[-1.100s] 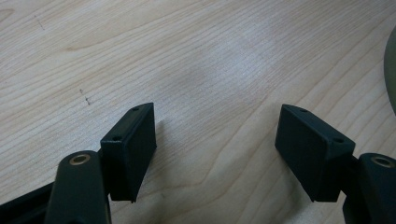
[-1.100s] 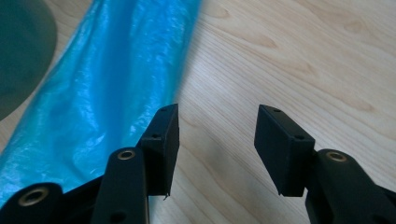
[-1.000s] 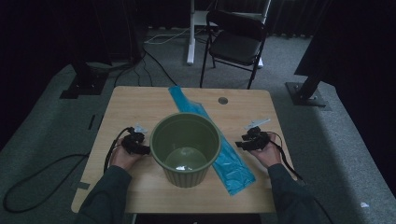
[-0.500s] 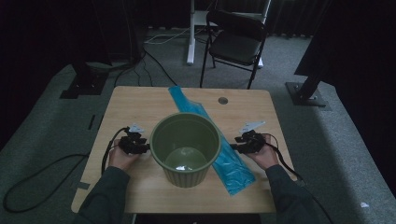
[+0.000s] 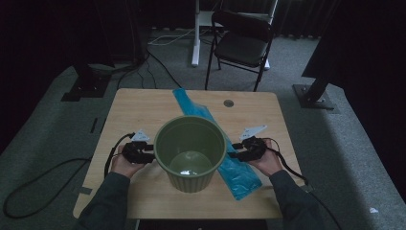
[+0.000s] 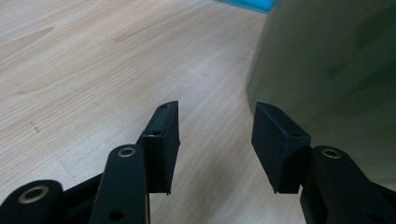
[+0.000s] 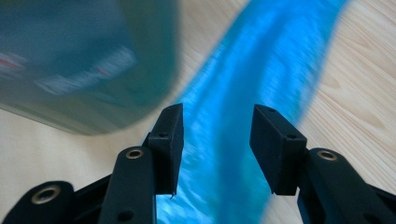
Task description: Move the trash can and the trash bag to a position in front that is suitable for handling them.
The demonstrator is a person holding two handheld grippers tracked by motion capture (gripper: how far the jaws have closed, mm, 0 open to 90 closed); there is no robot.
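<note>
Now we flank the green bin point(image 5: 190, 152), nothing gripped yet.
Both the left gripper point(image 6: 215, 140) and the right gripper point(image 7: 215, 142) have open, empty jaws; the bin stands between them on the counter point(image 5: 139, 112), over the blue bag point(image 7: 252, 93). Next we close in on its rim.

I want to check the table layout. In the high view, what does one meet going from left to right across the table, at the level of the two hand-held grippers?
Left hand-held gripper → green bucket → blue plastic bag → right hand-held gripper, its jaws over the bag's right part.
</note>
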